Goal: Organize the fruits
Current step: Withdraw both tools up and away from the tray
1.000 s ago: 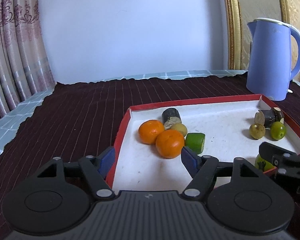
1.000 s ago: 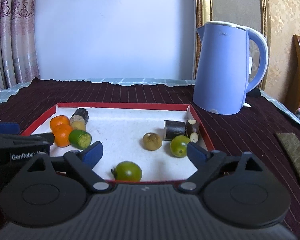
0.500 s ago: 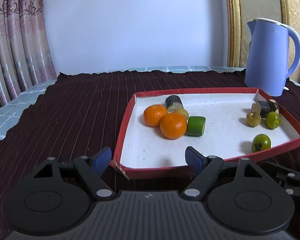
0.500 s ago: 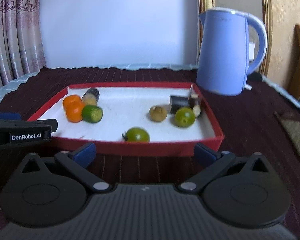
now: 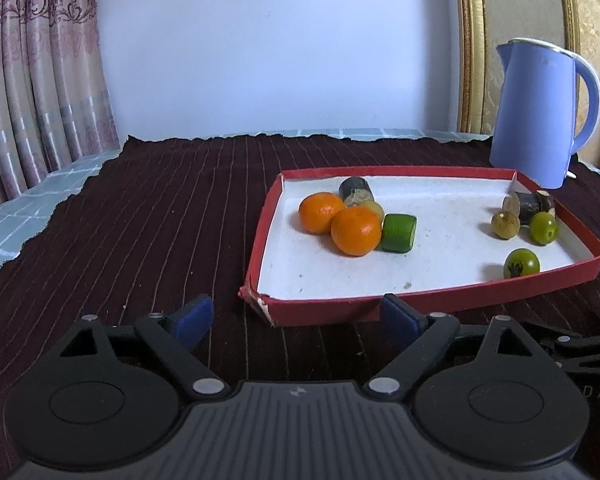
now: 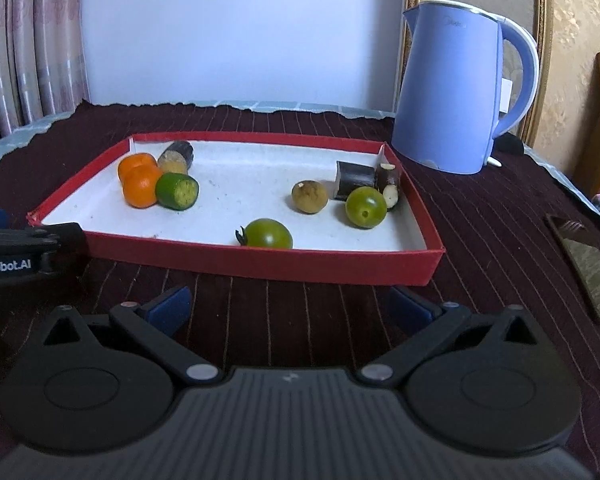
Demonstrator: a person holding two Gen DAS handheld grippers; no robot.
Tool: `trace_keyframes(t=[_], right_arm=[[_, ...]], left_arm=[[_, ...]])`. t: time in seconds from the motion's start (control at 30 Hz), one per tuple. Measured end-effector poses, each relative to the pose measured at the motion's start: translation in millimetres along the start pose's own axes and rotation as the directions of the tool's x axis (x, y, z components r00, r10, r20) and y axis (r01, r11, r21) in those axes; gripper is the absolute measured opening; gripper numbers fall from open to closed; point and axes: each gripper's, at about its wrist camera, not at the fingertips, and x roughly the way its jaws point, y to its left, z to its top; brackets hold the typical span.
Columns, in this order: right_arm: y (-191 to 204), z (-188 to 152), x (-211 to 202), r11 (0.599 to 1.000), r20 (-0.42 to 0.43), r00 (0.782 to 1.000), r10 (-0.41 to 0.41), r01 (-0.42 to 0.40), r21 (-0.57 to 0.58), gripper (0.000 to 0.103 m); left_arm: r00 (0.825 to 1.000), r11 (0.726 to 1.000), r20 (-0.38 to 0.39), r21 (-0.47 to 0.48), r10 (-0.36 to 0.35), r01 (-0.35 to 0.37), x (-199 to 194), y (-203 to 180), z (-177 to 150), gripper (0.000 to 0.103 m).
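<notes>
A red-rimmed white tray holds the fruit. At its left sit two oranges, a green cut piece and a dark cut stalk. At its right sit a brownish fruit, a green round fruit, dark stalk pieces and a green tomato. My left gripper is open and empty, in front of the tray's near left corner. My right gripper is open and empty, in front of the tray's near edge.
A blue electric kettle stands behind the tray's right end. A dark striped cloth covers the table. A flat dark object lies at the far right. A curtain hangs at the left.
Both grippers have drawn back from over the tray to in front of its near edge. The fruit has not moved. Both stay open.
</notes>
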Motion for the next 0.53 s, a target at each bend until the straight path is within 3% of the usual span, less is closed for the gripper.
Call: trace_keyframes(t=[0.27,0.53], right_arm=[[6,-1,13,0.996,-0.054,0.996,-0.068,0.064,-0.060,0.103],[-12,-5,17,0.998,-0.076,0.997,0.010,-0.006,0.055,0.103]], left_arm=[[1.000,1.000,-0.007,0.024,0.000,0.000,3,-3,-5,0.091],[1.000,0.999,-0.026,0.038,-0.010,0.011,6,-3,-9,0.091]])
